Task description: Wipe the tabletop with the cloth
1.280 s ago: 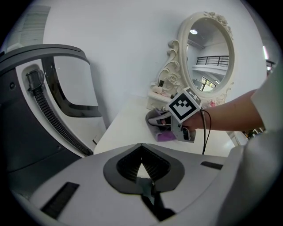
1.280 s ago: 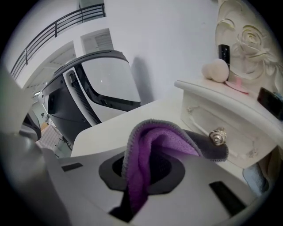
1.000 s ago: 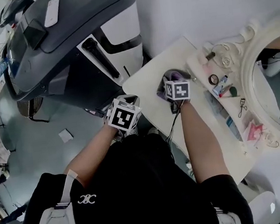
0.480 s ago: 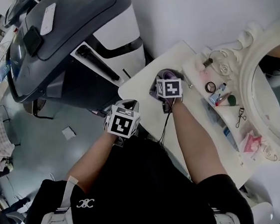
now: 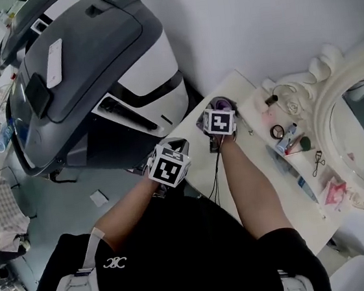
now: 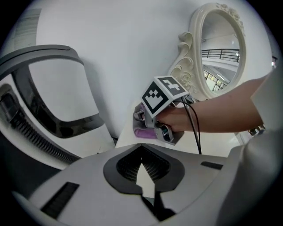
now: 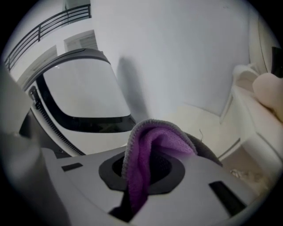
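Observation:
A purple cloth (image 5: pixel 221 102) lies bunched on the cream tabletop (image 5: pixel 235 84) near its far left corner. My right gripper (image 5: pixel 215 107) is shut on the cloth and holds it down on the table. From the right gripper view the cloth (image 7: pixel 150 145) fills the jaws, with bare tabletop (image 7: pixel 194 115) beyond it. My left gripper (image 5: pixel 171 148) hangs off the table's left edge, jaws together and nothing in them. The left gripper view looks across at the right gripper (image 6: pixel 152 132) and the cloth (image 6: pixel 143 133) under it.
A large grey and white machine (image 5: pixel 95 73) stands close to the table's left side. An ornate white mirror frame (image 5: pixel 322 70) and a raised shelf with several small cosmetics (image 5: pixel 285 130) take up the table's right side. A black cable (image 5: pixel 215 170) trails from the right gripper.
The right gripper has slid the cloth a little toward the table's far left corner. The left gripper stays beside the table edge. The head view has shifted.

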